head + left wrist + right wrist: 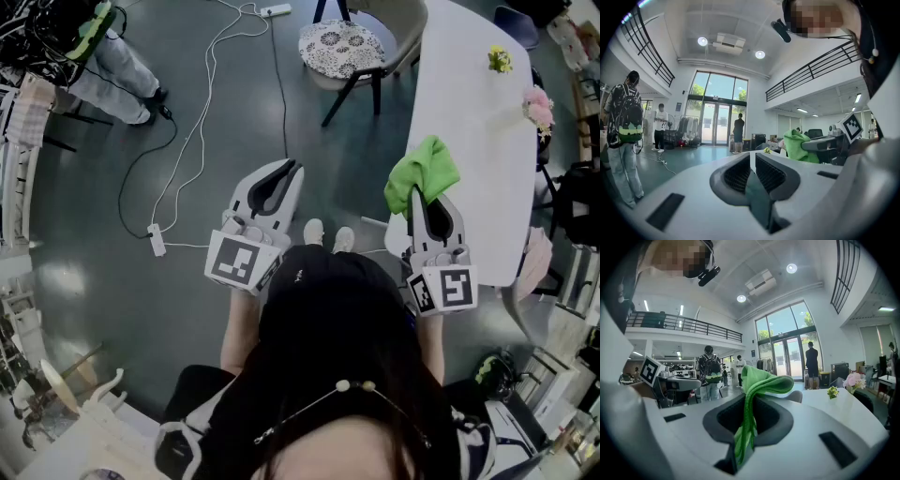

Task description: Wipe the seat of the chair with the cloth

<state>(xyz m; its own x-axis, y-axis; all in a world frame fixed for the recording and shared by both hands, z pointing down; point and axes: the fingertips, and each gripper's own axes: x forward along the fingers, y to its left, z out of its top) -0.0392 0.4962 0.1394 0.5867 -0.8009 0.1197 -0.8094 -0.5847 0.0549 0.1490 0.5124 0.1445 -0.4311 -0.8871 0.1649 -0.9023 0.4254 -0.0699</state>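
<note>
My right gripper [424, 197] is shut on a green cloth [420, 173], which bunches above its tips over the near end of the white table [469, 122]. In the right gripper view the green cloth [757, 390] is pinched between the jaws and flops over the top. My left gripper [281, 176] hangs over the grey floor with its jaws shut and nothing in them; its tips [752, 161] meet in the left gripper view. The chair [352, 47] with a patterned round seat cushion stands ahead, tucked at the table's far left side.
White cables [202, 122] and a power strip [157, 239] trail across the floor at left. A person's legs [117, 66] are at upper left. Small flowers [500, 59] and a pink bouquet [538, 105] sit on the table. Clutter lines both room edges.
</note>
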